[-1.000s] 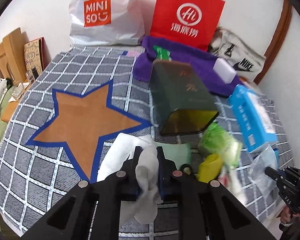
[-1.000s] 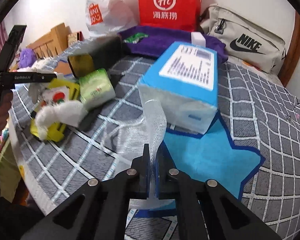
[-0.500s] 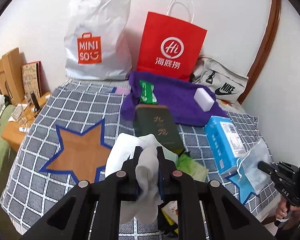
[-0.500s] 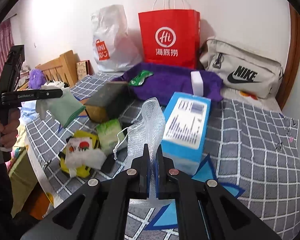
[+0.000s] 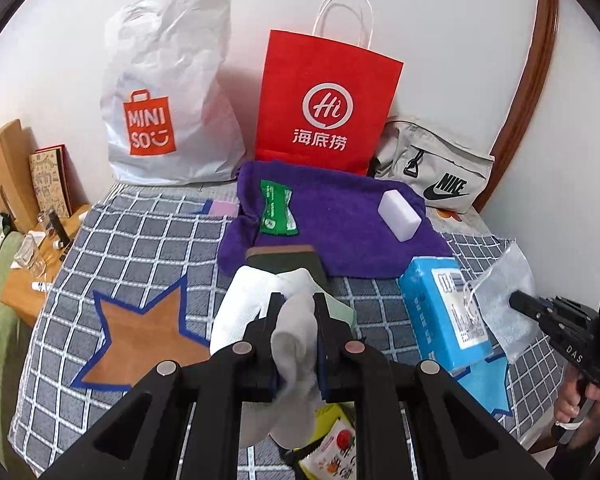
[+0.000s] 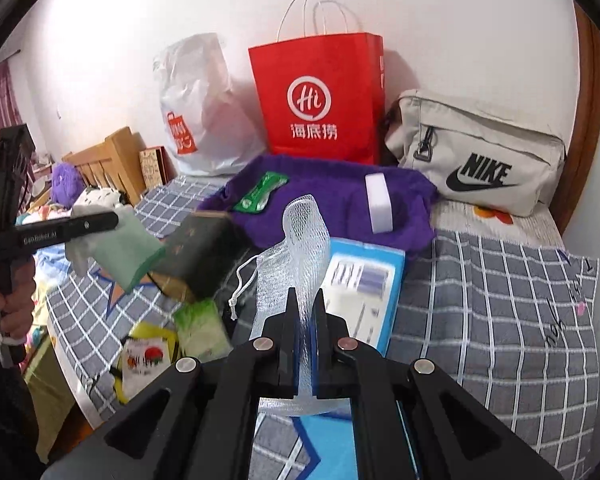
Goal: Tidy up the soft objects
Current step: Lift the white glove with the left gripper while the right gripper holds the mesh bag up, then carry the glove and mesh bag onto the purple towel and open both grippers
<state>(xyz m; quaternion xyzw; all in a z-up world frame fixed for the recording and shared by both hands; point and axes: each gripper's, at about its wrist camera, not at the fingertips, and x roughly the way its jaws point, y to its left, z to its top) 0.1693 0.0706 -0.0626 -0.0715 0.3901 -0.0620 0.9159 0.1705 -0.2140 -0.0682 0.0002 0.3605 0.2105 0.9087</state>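
While both items are held clear of the bed (image 5: 132, 240), the entry reads as follows. Left claw (image 5: 296, 344): pressed together on a white cloth (image 5: 292, 344), gathered in a bunch so it hangs free, a pale green layer showing beneath it. Right claw (image 6: 303, 344): pinched on a mesh pouch (image 6: 300, 248), gripped at one edge so the drawstring dangles. Purple towel (image 5: 340, 224): spread near the wall, carrying a green packet (image 5: 278, 208) and a white sponge (image 5: 400, 216), judged the likely collecting place. Blue tissue pack (image 5: 440, 312): lying on the bed, untouched.
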